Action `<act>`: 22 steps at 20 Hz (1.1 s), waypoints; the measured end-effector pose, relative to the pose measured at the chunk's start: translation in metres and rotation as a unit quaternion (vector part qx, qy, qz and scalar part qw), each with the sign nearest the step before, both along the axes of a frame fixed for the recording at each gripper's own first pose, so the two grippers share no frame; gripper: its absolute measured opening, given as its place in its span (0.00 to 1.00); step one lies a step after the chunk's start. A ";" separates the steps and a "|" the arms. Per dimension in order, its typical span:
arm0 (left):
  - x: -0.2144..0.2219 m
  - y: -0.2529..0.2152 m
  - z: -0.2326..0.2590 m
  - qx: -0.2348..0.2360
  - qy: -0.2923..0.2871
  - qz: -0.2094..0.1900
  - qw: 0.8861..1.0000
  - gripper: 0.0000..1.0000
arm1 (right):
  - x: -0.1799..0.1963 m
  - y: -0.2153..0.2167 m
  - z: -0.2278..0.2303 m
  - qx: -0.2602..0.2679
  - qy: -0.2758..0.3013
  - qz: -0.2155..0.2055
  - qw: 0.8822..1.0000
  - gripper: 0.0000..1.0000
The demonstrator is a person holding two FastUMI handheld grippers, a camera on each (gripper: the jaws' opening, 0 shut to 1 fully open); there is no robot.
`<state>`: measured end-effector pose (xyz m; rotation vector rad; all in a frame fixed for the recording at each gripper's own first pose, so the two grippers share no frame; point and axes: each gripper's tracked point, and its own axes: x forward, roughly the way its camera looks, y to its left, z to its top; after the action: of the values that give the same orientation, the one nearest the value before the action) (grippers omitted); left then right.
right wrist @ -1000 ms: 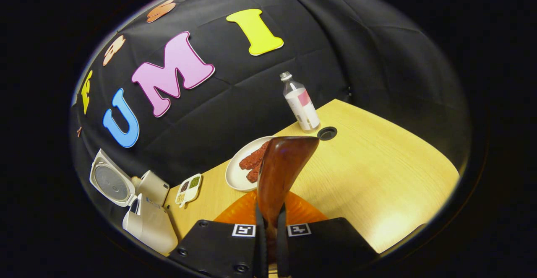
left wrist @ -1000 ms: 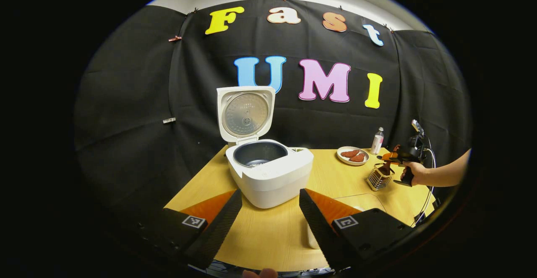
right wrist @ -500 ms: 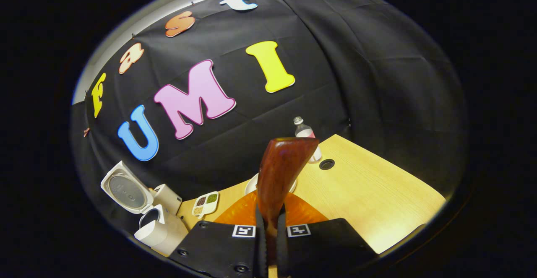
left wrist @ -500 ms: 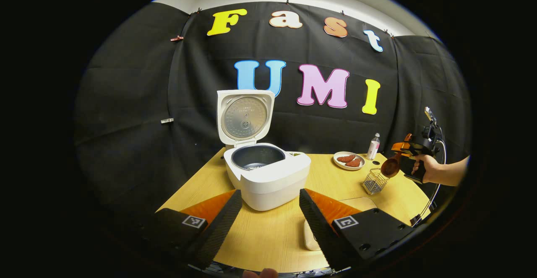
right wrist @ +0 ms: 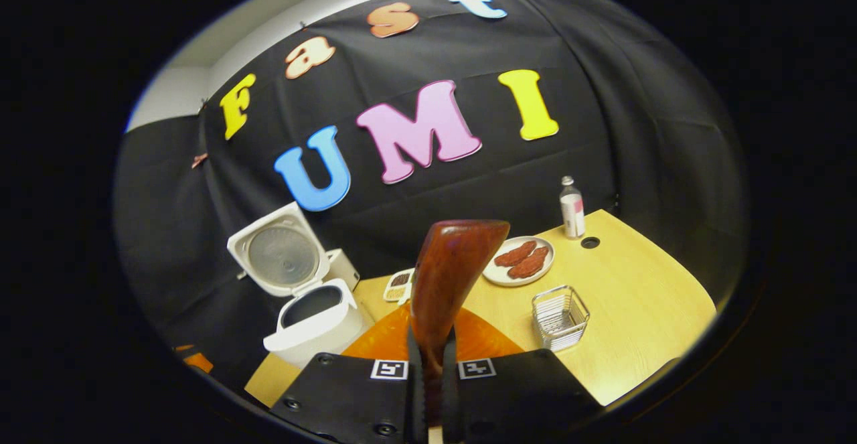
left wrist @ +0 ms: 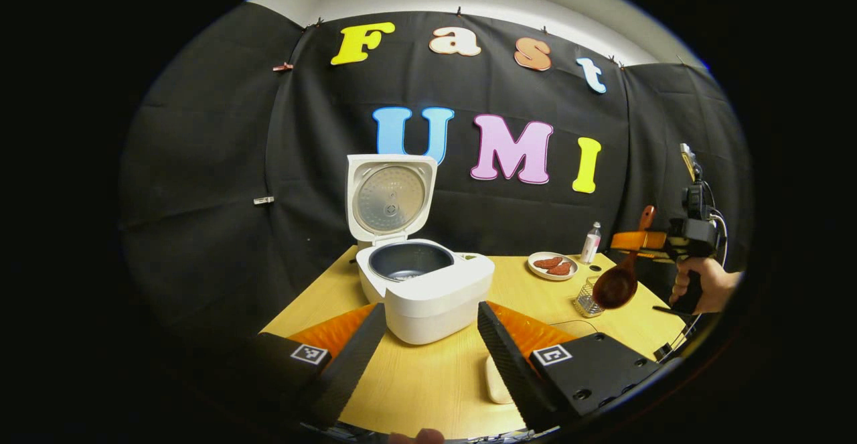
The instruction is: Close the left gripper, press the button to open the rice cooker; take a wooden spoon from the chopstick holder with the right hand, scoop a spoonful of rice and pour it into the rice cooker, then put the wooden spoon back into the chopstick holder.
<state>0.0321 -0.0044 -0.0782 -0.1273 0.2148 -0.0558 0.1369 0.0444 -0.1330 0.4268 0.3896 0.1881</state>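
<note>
Black gripper bodies (right wrist: 435, 397) with square tags, orange fronts

No legible words, brands or numbers on any object. Square black-and-white coded marker (left wrist: 309, 353) on each half of left gripper (left wrist: 431, 305). Same pair of markers (right wrist: 389, 368) on right gripper (right wrist: 432, 340) (patterns, not letters). Bottle (right wrist: 572, 208) label: pink and white patches, print too small. Rice cooker lid (left wrist: 390, 196) inner plate: faint marks, unreadable.
</note>
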 end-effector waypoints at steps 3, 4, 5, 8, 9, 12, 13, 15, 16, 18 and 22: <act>0.000 0.000 0.001 -0.002 -0.003 -0.002 1.000 0.95 | -0.019 0.034 -0.023 -0.072 0.004 0.042 0.997 0.13; 0.001 0.000 0.000 -0.007 -0.002 -0.002 1.000 0.95 | -0.024 0.042 -0.033 -0.105 0.006 0.054 0.993 0.12; -0.001 0.000 -0.002 -0.010 0.000 -0.002 1.000 0.95 | -0.028 0.047 -0.044 -0.136 0.010 0.064 0.989 0.13; -0.005 0.001 -0.005 -0.014 0.003 -0.002 1.000 0.95 | -0.040 0.066 -0.075 -0.193 0.026 0.094 0.976 0.13; -0.007 0.002 -0.007 -0.014 0.006 -0.002 1.000 0.95 | -0.044 0.069 -0.085 -0.213 0.031 0.102 0.971 0.13; -0.011 0.007 -0.011 -0.015 0.009 -0.001 1.000 0.95 | -0.051 0.077 -0.104 -0.269 0.033 0.117 0.955 0.13; -0.011 0.010 -0.011 -0.015 0.008 0.001 1.000 0.95 | -0.054 0.080 -0.109 -0.283 0.035 0.121 0.951 0.12; -0.011 0.011 -0.012 -0.015 0.010 0.003 1.000 0.95 | -0.062 0.086 -0.123 -0.305 0.043 0.125 0.943 0.13; -0.011 0.014 -0.013 -0.015 0.011 0.004 1.000 0.95 | -0.065 0.089 -0.128 -0.304 0.050 0.125 0.943 0.13; -0.011 0.018 -0.014 -0.015 0.012 0.008 1.000 0.95 | -0.072 0.098 -0.139 -0.275 0.072 0.114 0.952 0.13; -0.015 0.021 -0.016 -0.015 0.013 0.014 1.000 0.95 | -0.081 0.115 -0.153 -0.166 0.129 0.076 0.975 0.13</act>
<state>0.0175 0.0166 -0.0943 -0.1618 0.2376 -0.0306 0.0555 0.1596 -0.2860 0.0905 0.6992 0.2130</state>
